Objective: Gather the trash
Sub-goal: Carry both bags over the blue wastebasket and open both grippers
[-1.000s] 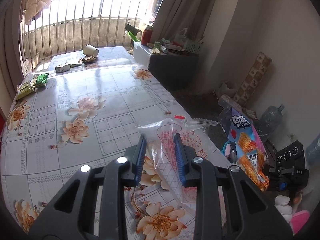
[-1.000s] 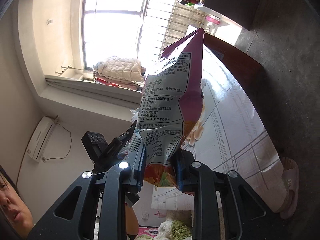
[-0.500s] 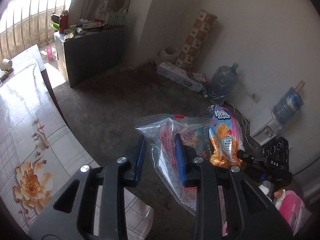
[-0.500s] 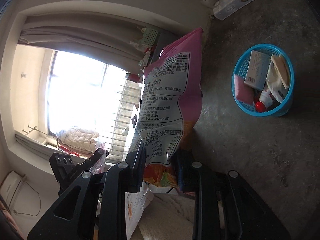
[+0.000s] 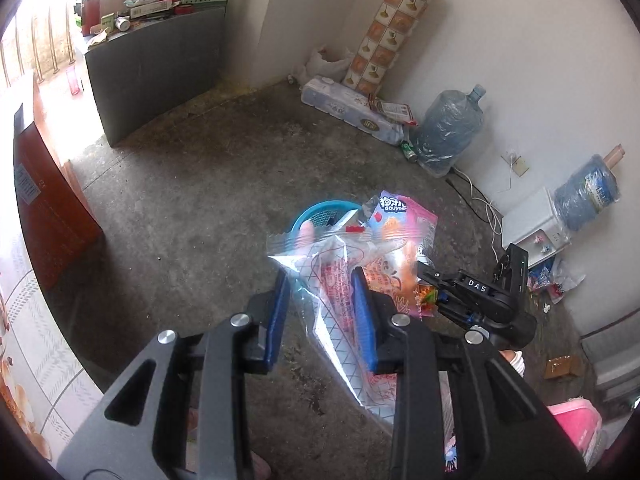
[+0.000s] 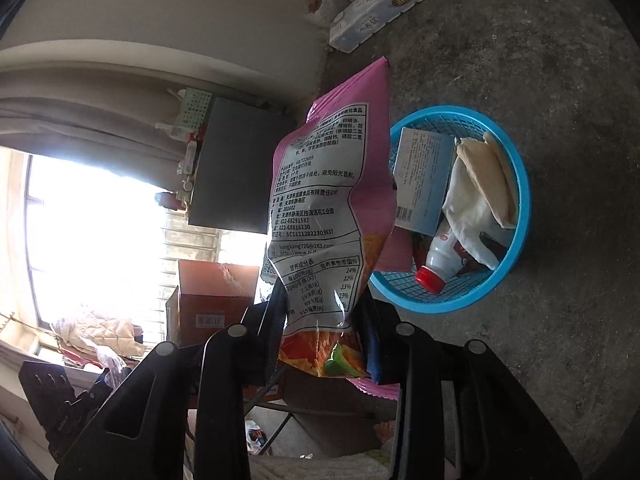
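My left gripper (image 5: 322,304) is shut on a clear plastic zip bag (image 5: 332,276) with red print, held above the concrete floor. My right gripper (image 6: 326,328) is shut on a pink snack bag (image 6: 328,208), which also shows in the left wrist view (image 5: 404,216) just right of the clear bag. A blue plastic basket (image 6: 516,248) stands on the floor beyond the snack bag; it holds a white bottle with a red cap (image 6: 440,260), a blue box and white wrappers. In the left wrist view the basket's rim (image 5: 316,212) shows behind both bags.
A grey cabinet (image 5: 160,60) stands by the window wall. A brown cardboard box (image 5: 48,208) sits at the left beside the floral table edge (image 5: 24,360). Water jugs (image 5: 448,128), a tissue pack (image 5: 352,112) and a white appliance (image 5: 536,220) line the far wall.
Both grippers have swung away from the table toward the floor, carrying their bags. The blue basket now lies close below and ahead of both bags.
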The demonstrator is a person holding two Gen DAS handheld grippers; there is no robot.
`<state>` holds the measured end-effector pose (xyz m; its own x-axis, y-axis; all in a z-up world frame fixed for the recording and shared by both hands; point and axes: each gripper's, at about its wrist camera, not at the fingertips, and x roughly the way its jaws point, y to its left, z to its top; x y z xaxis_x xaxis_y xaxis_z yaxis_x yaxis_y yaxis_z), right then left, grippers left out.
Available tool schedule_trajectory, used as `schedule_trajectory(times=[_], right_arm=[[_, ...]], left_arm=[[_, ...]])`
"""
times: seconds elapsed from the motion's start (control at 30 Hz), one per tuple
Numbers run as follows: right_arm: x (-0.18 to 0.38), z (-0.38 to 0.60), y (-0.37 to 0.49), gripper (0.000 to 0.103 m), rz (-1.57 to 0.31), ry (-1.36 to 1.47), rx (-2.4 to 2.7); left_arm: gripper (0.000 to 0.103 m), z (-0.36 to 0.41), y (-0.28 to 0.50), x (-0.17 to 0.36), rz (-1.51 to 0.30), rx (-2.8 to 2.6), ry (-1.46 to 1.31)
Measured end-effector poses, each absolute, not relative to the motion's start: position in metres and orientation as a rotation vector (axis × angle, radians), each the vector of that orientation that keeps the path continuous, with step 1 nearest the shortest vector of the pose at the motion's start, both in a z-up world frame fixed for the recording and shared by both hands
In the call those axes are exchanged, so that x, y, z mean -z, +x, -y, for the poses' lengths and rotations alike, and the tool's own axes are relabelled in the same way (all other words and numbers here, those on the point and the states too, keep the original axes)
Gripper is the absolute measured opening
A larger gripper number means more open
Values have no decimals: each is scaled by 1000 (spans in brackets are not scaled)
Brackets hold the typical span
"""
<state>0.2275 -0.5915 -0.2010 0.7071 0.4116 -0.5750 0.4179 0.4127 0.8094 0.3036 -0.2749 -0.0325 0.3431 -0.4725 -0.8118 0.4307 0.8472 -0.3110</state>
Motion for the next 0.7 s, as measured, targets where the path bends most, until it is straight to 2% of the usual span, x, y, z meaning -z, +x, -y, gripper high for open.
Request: schedule_trajectory(times=[0.1, 0.23, 0.4, 0.6, 0.7], right_arm=[[232, 601, 245, 44, -885, 1192, 54], [273, 607, 254, 46, -1007, 1187, 149], [286, 611, 241, 55, -984, 1186, 178], [290, 614, 223, 55, -941, 1225, 199], [288, 614, 219, 55, -929, 1241, 196]], left_arm=[[29, 285, 312, 43, -1091, 586, -41], [30, 294, 317, 57, -1121, 590, -30], [30, 303, 331, 71, -1147, 585, -28], [31, 331, 347, 84, -1176, 601, -30], [41, 364, 364, 96, -1211, 609, -16]])
